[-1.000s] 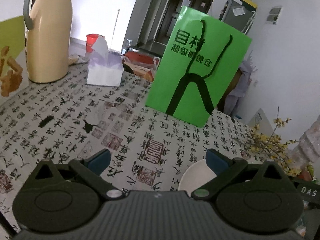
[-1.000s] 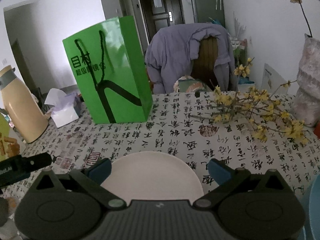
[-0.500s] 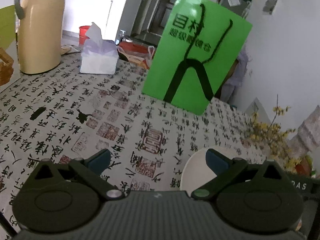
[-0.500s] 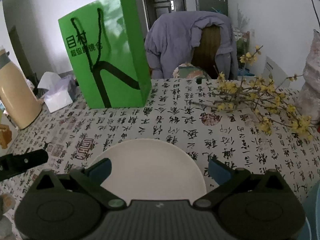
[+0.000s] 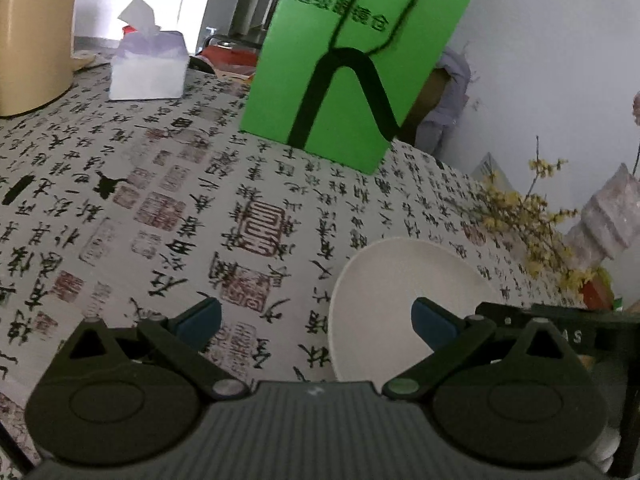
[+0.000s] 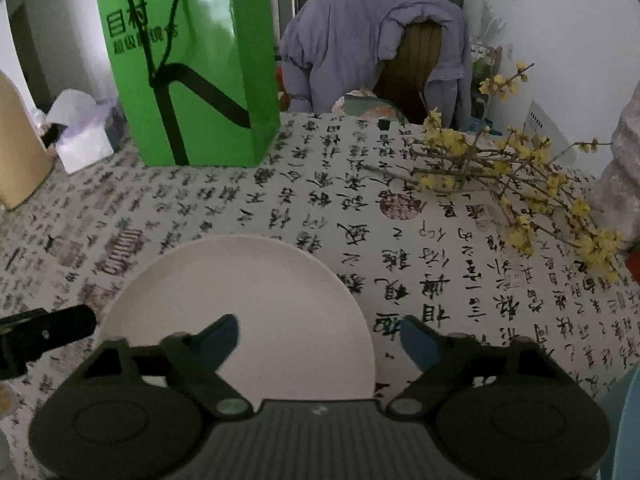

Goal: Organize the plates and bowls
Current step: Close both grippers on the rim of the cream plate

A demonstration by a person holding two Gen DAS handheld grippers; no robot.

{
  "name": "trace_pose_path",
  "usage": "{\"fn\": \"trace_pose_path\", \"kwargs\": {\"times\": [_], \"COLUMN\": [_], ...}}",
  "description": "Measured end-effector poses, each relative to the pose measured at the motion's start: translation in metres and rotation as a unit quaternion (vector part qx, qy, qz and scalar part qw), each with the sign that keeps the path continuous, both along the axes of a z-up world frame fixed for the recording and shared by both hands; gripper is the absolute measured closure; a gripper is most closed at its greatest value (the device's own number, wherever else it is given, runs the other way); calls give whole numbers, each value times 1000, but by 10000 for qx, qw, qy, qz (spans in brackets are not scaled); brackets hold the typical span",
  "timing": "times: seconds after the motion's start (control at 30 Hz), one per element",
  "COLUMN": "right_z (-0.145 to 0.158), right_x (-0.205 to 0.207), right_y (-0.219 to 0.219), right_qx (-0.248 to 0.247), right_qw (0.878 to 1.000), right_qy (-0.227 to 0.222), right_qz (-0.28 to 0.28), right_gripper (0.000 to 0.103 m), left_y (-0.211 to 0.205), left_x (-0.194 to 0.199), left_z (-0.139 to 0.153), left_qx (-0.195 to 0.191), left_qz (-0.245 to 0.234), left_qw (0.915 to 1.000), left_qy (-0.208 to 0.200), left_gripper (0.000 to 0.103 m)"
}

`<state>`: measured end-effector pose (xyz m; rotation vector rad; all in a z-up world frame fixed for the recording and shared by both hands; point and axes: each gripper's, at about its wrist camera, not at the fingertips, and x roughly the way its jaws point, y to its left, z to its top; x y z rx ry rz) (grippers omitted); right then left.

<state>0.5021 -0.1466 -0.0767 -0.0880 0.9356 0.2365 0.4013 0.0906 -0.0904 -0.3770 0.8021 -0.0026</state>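
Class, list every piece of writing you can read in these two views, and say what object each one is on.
"目村": large characters on the green paper bag.
Smaller line beneath it: too blurred to read reliably.
"AS": partial letters on the black device at the right.
Calligraphy on the tablecloth: printed characters and red seals, too distorted to read.

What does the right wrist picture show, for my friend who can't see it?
A white plate lies on a table covered in black writing, with the right tongs, just closing, open above its near edge. Behind stand a green bag and yellow flower branches.
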Motion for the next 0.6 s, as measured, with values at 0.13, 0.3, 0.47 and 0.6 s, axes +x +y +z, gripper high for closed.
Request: {"fn": "trace_pose_path", "kwargs": {"times": [0.13,0.3,0.47,0.6], "right_z": [-7,-12,-16,-18], "right_x": [2,5,9,7], "right_y": [-1,-5,-13,-15], "right_qx": [-72,-116,-57,-167], "right_qw": [9999,9996,9991,9991], "right_qy": [117,248,407,375], "right_qz": [65,14,-83,-49], "right_gripper": [45,59,72,84], "left_y": [-10,-15,-19,-20], "left_x": [-1,0,-1,0], "left_z": [-4,-7,-8,-11], "left_qx": [208,246,307,288], "left_qz": [-80,-189,-258,-365], "left_qw": [9997,9995,9992,9988], "left_qy": [-23,26,62,129], "left_gripper": [0,6,19,39]}}
